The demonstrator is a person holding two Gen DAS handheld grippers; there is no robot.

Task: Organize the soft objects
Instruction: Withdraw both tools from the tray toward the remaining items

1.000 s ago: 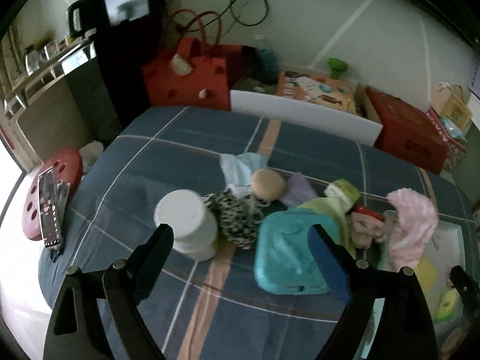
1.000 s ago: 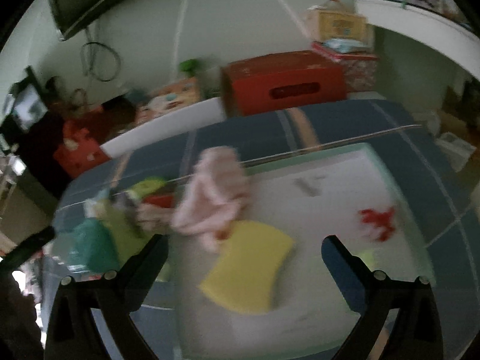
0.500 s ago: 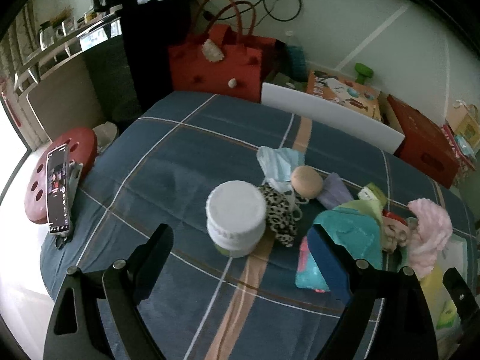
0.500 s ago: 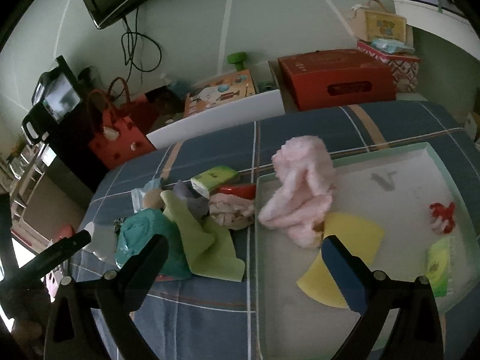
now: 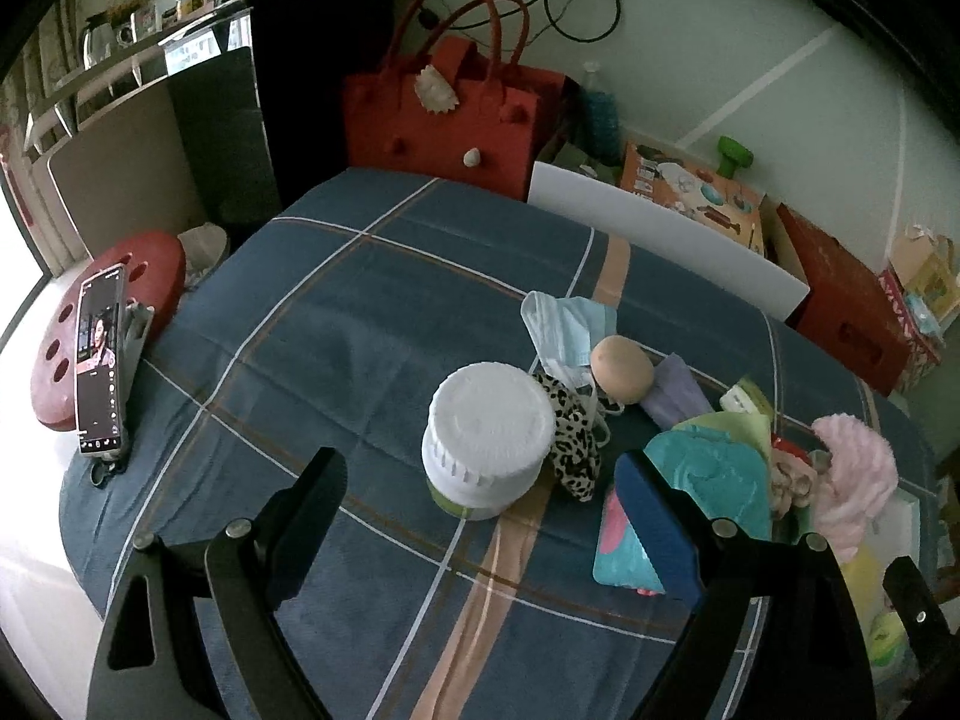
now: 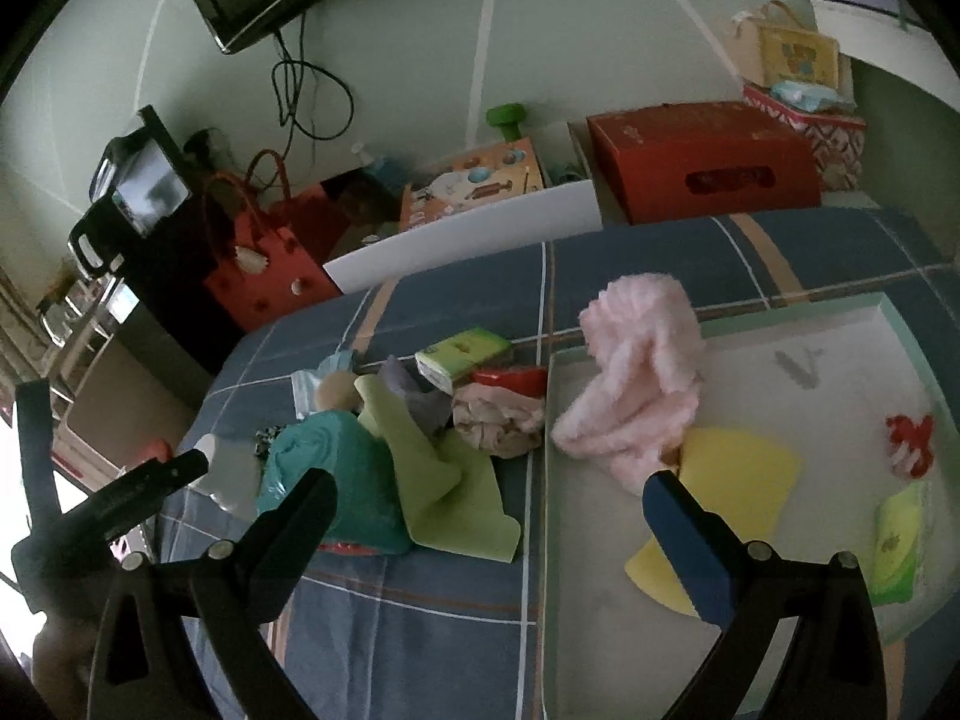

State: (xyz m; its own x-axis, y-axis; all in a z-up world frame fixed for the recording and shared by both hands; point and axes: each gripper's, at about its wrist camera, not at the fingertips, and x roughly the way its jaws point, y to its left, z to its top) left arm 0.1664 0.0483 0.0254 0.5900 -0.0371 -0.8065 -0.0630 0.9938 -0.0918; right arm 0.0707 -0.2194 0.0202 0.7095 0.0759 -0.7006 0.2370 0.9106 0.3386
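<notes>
A pile of soft things lies on the blue plaid table: a teal cloth (image 6: 327,480), a green cloth (image 6: 432,468), a beige bundle (image 6: 498,426), a leopard-print piece (image 5: 573,432) and a blue face mask (image 5: 567,324). A fluffy pink cloth (image 6: 636,378) hangs over the left rim of a white tray (image 6: 549,540), which holds a yellow sponge (image 6: 732,492). My left gripper (image 5: 480,516) is open above a white-lidded jar (image 5: 489,438). My right gripper (image 6: 486,534) is open and empty above the tray's left rim.
A tan ball (image 5: 621,369) and a green tissue pack (image 6: 462,354) sit by the pile. A red bag (image 5: 444,114) and red box (image 6: 702,162) stand behind the table. A phone (image 5: 99,366) leans on a red stool at left.
Both grippers have pulled back and up from the table, so more of it shows. The pink cloth now lies over the tray rim. Both grippers stay open.
</notes>
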